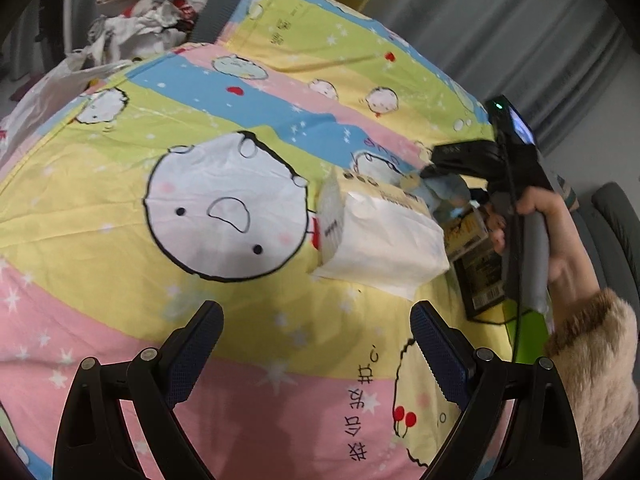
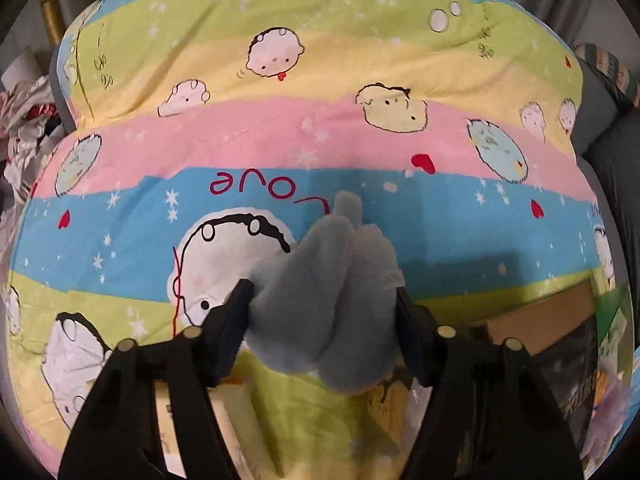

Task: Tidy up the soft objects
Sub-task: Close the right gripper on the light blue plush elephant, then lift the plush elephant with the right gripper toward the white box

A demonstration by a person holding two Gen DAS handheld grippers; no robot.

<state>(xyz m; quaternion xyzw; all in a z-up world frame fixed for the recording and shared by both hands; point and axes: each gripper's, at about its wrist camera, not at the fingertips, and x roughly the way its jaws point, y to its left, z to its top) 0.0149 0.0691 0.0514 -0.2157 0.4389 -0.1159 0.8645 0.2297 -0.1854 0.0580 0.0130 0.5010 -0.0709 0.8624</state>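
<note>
A pale blue soft plush item sits between the fingers of my right gripper, whose pads press into its sides, just above the cartoon-print quilt. In the left wrist view the right gripper is held by a hand in a fluffy sleeve at the right, with the blue plush under its tips. Beside it on the quilt lies a white soft tissue pack. My left gripper hovers open over the quilt, short of the tissue pack, with nothing between its fingers.
Dark flat books or boxes lie at the quilt's right edge, and a brown cardboard box shows below the plush. A heap of clothes and a white plastic bag lie beyond the quilt at far left. Grey curtains hang behind.
</note>
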